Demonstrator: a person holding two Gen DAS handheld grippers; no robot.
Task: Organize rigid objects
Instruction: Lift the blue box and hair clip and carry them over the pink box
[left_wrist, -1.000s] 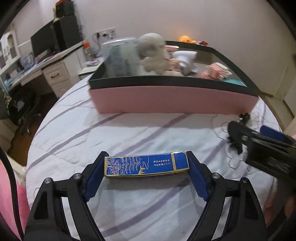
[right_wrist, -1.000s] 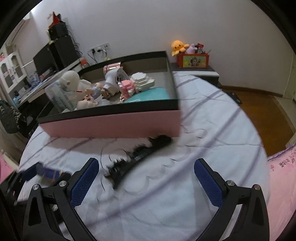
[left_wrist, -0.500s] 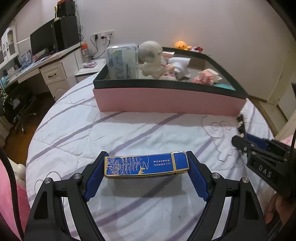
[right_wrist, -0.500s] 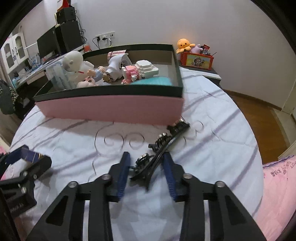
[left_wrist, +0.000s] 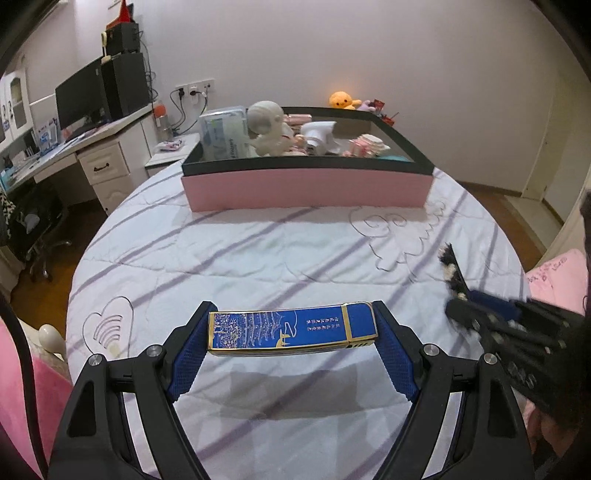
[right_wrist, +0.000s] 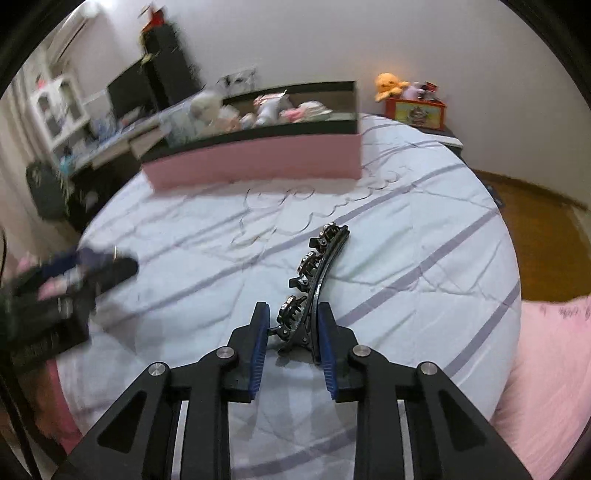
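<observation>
Bedroom, round bed (left_wrist: 258, 258) in striped white quilt. Landmark: pink box (left_wrist: 306, 184) at the far edge, already holding dolls, a tissue pack and blocks. Short of box: left gripper (left_wrist: 293, 345) clamps blue case (left_wrist: 291, 330) by its ends; right gripper (right_wrist: 291, 330) pinches black hair clip (right_wrist: 314, 284), narrow. Outstanding, by my judgement: both items into box.

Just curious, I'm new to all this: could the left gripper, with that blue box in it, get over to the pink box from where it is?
Probably yes. The left gripper holds the blue box, and only open bedspread lies between it and the pink box, whose top is open.
</observation>
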